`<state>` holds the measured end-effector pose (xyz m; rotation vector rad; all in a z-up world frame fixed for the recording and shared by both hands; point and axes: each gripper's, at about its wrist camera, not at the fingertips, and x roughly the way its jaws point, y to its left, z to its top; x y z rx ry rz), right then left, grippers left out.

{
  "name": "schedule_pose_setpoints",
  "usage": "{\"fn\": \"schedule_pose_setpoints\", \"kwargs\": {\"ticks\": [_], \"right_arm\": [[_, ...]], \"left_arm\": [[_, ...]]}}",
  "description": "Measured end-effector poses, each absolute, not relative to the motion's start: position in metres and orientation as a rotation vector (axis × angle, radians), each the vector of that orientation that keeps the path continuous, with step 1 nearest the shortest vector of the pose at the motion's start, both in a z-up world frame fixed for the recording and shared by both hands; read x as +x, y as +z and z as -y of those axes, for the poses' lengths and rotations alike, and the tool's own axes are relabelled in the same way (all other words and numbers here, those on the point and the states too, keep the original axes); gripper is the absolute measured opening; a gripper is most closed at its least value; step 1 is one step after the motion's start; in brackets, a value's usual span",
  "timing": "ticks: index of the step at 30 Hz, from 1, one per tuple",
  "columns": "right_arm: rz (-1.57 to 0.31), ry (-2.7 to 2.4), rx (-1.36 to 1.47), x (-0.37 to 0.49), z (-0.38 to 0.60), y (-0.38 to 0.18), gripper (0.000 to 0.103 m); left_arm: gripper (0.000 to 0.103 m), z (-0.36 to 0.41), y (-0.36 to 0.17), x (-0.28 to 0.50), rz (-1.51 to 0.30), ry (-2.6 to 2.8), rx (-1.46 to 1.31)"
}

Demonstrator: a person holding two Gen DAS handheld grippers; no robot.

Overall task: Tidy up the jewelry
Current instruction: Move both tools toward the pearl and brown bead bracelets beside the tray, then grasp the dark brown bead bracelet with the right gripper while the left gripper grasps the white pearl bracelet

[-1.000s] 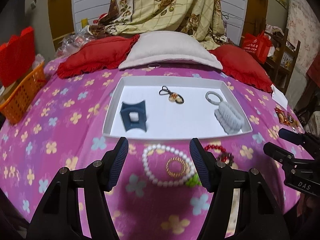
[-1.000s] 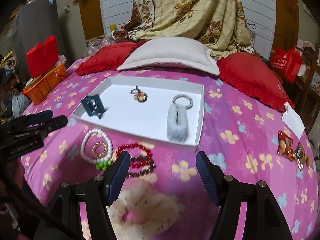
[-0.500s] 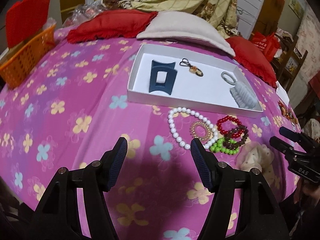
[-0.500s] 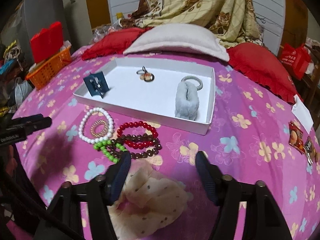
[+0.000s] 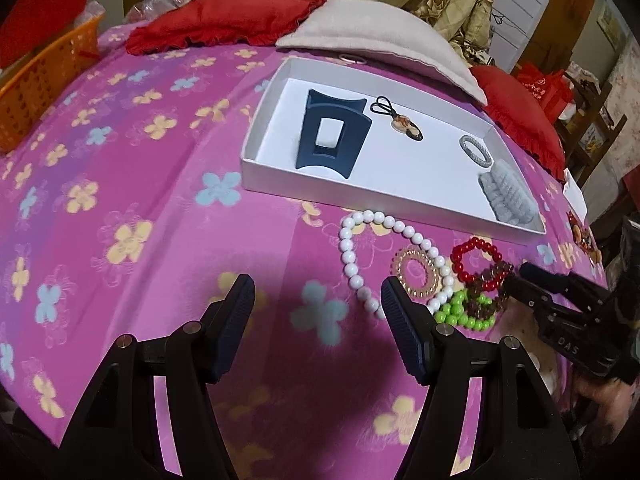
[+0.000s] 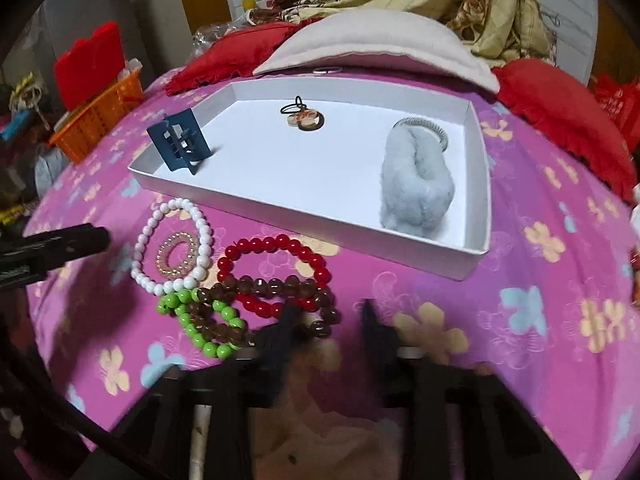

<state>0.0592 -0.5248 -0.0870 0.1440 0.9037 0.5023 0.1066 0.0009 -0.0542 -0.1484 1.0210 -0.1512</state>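
A white tray (image 5: 264, 168) (image 6: 478, 216) on the pink flowered bedspread holds a blue hair claw (image 5: 330, 138) (image 6: 180, 144), a black cord pendant (image 5: 402, 122) (image 6: 305, 118) and a grey fluffy scrunchie (image 5: 506, 196) (image 6: 416, 184). In front of it lie a white bead bracelet (image 5: 352, 268) (image 6: 140, 248), a gold coil ring (image 5: 416, 276) (image 6: 176, 258), and red (image 6: 272, 248), brown (image 6: 276, 286) and green (image 6: 200, 324) bead bracelets. My left gripper (image 5: 318, 308) is open, left of the white beads. My right gripper (image 6: 326, 324) is open over a cream scrunchie (image 6: 328, 436), by the brown beads.
Red pillows (image 5: 224, 20) and a beige pillow (image 5: 372, 36) lie behind the tray. An orange basket (image 5: 40, 76) (image 6: 96, 120) stands at the left edge of the bed. Snack packets (image 5: 584, 240) lie at the right.
Both grippers have dropped lower and closer to the bracelets. The right gripper's fingers have moved nearer together and now reach the brown beads, over the cream scrunchie.
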Motion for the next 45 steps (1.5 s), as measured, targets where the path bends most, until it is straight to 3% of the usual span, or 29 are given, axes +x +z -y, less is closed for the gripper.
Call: {"fn": "schedule_pose_setpoints", "kwargs": {"ticks": [2, 9, 11, 12, 13, 14, 22, 27, 29, 30, 31, 35, 38, 40, 45], "right_arm": [[-0.900, 0.506, 0.139, 0.058, 0.524, -0.089, 0.008], [-0.843, 0.506, 0.173, 0.047, 0.538, -0.077, 0.008], [-0.817, 0.502, 0.172, 0.042, 0.544, -0.068, 0.008], [-0.808, 0.502, 0.171, 0.041, 0.545, -0.065, 0.008], [-0.795, 0.501, 0.172, 0.039, 0.547, -0.060, 0.008], [-0.786, 0.501, 0.172, 0.037, 0.549, -0.056, 0.008], [-0.720, 0.490, 0.169, 0.027, 0.563, -0.026, 0.008], [-0.718, 0.492, 0.169, 0.024, 0.566, -0.024, 0.008], [-0.722, 0.496, 0.174, 0.023, 0.567, -0.025, 0.008], [-0.724, 0.498, 0.175, 0.022, 0.567, -0.026, 0.008], [-0.726, 0.499, 0.175, 0.022, 0.567, -0.026, 0.008], [-0.723, 0.501, 0.180, 0.022, 0.568, -0.026, 0.008], [-0.711, 0.502, 0.190, 0.020, 0.571, -0.024, 0.008], [-0.702, 0.503, 0.194, 0.019, 0.573, -0.020, 0.008], [-0.676, 0.503, 0.193, 0.018, 0.578, -0.010, 0.008]], "left_arm": [[0.066, 0.005, -0.058, 0.113, -1.026, -0.150, -0.144], [0.064, 0.018, -0.073, 0.136, -1.052, -0.154, -0.166], [0.050, 0.020, -0.074, 0.138, -1.043, -0.159, -0.159], [0.028, 0.023, -0.075, 0.141, -1.058, -0.158, -0.139], [0.015, 0.024, -0.074, 0.141, -1.052, -0.145, -0.120], [0.011, 0.023, -0.074, 0.143, -1.069, -0.161, -0.131], [0.005, 0.021, -0.040, 0.130, -0.993, -0.208, -0.150], [0.006, 0.025, -0.033, 0.130, -0.990, -0.190, -0.108], [0.022, 0.026, -0.039, 0.133, -0.991, -0.147, -0.095], [0.042, 0.026, -0.043, 0.135, -1.013, -0.132, -0.094], [0.049, 0.027, -0.047, 0.136, -1.026, -0.134, -0.103], [0.049, 0.039, -0.063, 0.139, -1.037, -0.086, -0.009], [0.039, 0.044, -0.075, 0.143, -1.061, -0.073, 0.022], [0.012, 0.047, -0.076, 0.144, -1.053, -0.096, 0.037], [0.008, 0.044, -0.068, 0.145, -1.094, -0.176, -0.061]]}}
